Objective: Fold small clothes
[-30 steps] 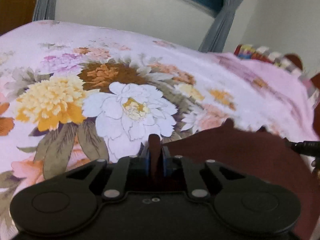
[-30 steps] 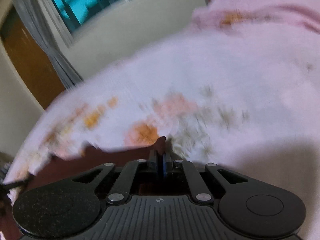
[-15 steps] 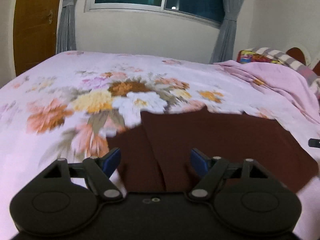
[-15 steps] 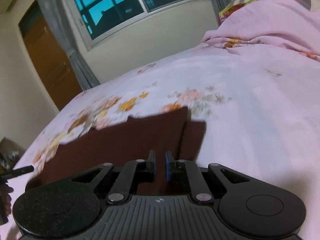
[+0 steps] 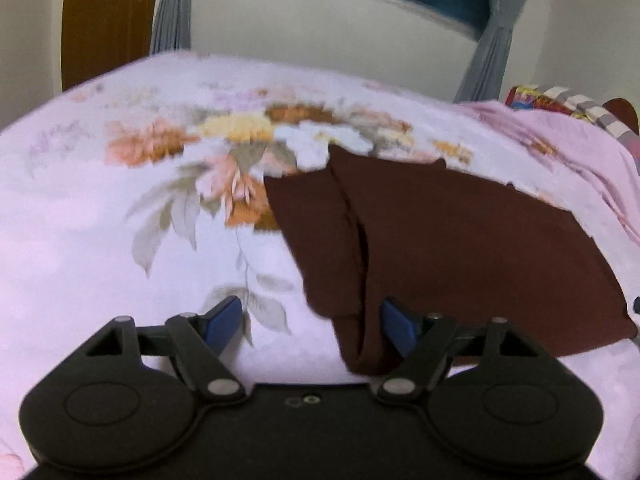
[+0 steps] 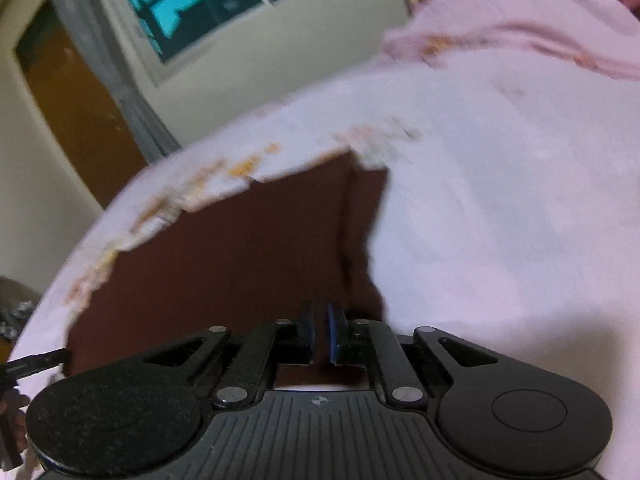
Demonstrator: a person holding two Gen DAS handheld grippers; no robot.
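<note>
A dark maroon garment (image 5: pixel 460 248) lies folded flat on the floral pink bedsheet (image 5: pixel 120 240); a folded-in flap shows along its left side. My left gripper (image 5: pixel 310 326) is open wide above the garment's near left corner, holding nothing. In the right wrist view the same garment (image 6: pixel 224 256) fills the middle, with a narrow flap at its right edge. My right gripper (image 6: pixel 319 334) hangs over the garment's near edge with its jaws a narrow gap apart, with no cloth between them.
A rumpled pink blanket (image 5: pixel 568 148) and striped pillows (image 5: pixel 560 104) lie at the bed's right end. A window (image 6: pixel 188 4), grey curtains (image 5: pixel 486 52) and a wooden door (image 5: pixel 104 20) stand behind the bed. The other gripper's tip (image 6: pixel 34 362) shows at far left.
Both grippers let go of the garment after gripping its corners a second ago. The left opened wide and drew back to the left; the right opened slightly and tilted down.
</note>
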